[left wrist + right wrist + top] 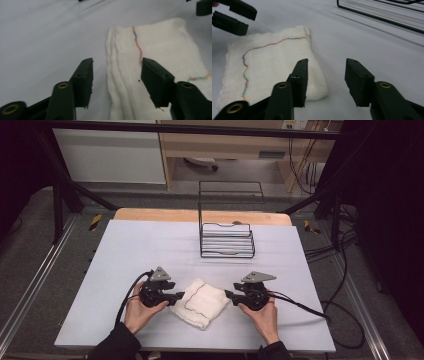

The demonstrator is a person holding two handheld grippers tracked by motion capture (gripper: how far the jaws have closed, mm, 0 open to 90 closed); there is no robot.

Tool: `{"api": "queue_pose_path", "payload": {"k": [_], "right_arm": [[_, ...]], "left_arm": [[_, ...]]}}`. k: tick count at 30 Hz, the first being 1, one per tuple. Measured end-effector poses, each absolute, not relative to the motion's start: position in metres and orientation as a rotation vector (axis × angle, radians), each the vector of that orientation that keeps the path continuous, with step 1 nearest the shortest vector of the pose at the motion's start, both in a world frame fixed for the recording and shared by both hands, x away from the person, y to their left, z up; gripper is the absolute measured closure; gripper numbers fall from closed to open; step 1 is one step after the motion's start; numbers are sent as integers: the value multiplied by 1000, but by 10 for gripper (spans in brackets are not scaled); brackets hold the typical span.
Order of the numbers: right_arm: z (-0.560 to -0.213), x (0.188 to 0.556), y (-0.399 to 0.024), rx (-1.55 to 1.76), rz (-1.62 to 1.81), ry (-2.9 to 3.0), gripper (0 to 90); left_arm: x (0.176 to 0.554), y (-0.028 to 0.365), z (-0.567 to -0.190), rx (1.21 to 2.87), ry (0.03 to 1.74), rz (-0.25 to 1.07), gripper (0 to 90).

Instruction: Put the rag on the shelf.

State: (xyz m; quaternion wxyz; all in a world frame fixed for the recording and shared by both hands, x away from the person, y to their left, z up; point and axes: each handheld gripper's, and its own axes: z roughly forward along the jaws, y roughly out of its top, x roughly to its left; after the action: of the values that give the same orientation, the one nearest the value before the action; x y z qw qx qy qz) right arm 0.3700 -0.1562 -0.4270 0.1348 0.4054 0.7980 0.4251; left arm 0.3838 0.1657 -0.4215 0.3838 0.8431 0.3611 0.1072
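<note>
Two tools flank a folded towel on the tabletop.

High view: folded white terry towel point(201, 302) lies near, between left tool point(176, 296) and right tool point(227, 294); jaw gaps unclear.
Left gripper view: jaws parted, straddling its layered edge, near end cut off.
Right gripper view: jaws parted, empty, at its corner.

Left tongs point(176, 296) and right tongs point(228, 294) point inward toward each other, held low. Both pairs of jaws stand apart, gripping nothing.

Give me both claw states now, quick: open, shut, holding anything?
Left claw: open, jaws astride the edge of the folded white towel, not pressing it.
Right claw: open, holding nothing, beside the towel's corner.
</note>
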Motion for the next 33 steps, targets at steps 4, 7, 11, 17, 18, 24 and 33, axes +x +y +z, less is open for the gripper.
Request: {"api": "queue_pose_path", "payload": {"k": [4,7,11,17,18,24,33], "right_arm": [[-426,368,-167,1166,1244,2289,364],[-430,366,-179,1193,1269,2277,222],[-436,365,-185,1229,1272,2281,156],[-443,361,-190,1257,1274,2288,66],[-443,361,-190,1257,1274,2288,66],[-444,358,-189,1267,1281,2300,56],[-443,356,-187,1282,1294,2292,56]], "left_arm": [[398,157,-418,2119,938,272,344],[408,146,-416,2135,938,284,280],[421,132,-417,2122,957,284,273],[437,114,-431,2148,963,258,348],[439,111,-433,2159,962,256,348],[445,103,-443,2193,964,243,452],[445,103,-445,2191,963,175,600]]}}
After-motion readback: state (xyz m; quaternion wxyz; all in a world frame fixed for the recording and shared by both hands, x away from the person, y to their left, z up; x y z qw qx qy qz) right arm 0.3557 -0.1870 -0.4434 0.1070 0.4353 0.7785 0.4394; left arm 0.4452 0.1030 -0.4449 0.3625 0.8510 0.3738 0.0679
